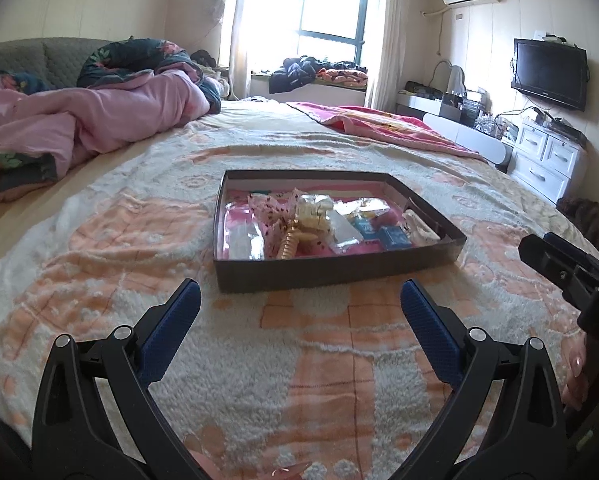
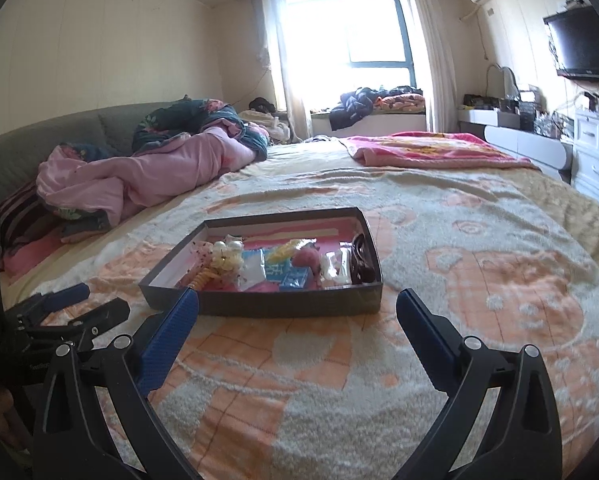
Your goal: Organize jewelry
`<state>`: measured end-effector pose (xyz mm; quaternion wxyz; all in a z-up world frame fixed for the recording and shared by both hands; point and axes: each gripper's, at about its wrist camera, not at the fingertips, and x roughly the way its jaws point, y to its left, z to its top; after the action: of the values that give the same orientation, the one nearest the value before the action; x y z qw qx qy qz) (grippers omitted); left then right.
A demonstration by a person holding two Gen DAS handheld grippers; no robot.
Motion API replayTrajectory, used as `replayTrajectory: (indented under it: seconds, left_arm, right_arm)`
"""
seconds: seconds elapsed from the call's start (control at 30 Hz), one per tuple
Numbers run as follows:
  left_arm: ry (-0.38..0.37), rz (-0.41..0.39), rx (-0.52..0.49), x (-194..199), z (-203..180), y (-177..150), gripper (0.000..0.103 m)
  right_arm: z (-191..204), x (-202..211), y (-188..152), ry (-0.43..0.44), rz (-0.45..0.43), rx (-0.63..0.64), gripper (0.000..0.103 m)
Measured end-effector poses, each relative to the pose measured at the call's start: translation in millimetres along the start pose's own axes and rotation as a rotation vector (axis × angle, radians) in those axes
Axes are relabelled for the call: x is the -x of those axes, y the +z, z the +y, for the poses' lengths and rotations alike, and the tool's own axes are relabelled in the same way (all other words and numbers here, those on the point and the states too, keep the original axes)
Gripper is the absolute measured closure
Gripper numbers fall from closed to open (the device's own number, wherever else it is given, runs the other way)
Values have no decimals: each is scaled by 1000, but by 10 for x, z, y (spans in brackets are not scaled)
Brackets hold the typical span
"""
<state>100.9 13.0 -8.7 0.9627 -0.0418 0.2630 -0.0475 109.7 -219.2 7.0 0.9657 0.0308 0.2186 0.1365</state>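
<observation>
A shallow dark box (image 1: 331, 270) lies on the bed and holds several hair clips and small packets: a gold claw clip (image 1: 289, 242), a cream bow (image 1: 311, 214), blue packets (image 1: 395, 236). The box also shows in the right wrist view (image 2: 283, 300), with a dark hair tie (image 2: 361, 264) at its right end. My left gripper (image 1: 299, 300) is open and empty, just short of the box's near wall. My right gripper (image 2: 297, 308) is open and empty, also near the box's near wall. The left gripper shows at the left of the right wrist view (image 2: 83, 308).
The box sits on a peach and white fleece blanket (image 1: 339, 360). A pink quilt (image 1: 99, 120) is heaped at the far left, a pink blanket (image 1: 383, 124) at the far right. White drawers (image 1: 547, 156), a wall TV (image 1: 549, 74) and a window (image 1: 331, 8) lie beyond the bed.
</observation>
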Motion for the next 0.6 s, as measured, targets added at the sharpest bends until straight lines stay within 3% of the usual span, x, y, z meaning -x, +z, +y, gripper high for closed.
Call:
replayTrajectory:
  seconds: [0.33,0.6]
  left_arm:
    - [30,-6,-16,-19,-12,-152,11]
    - [53,-61,-18,21,2,-189,11]
  right_arm:
    - [80,185,-232,-65,-90,92,6]
    - [97,173,-364,-94,-138,112,6]
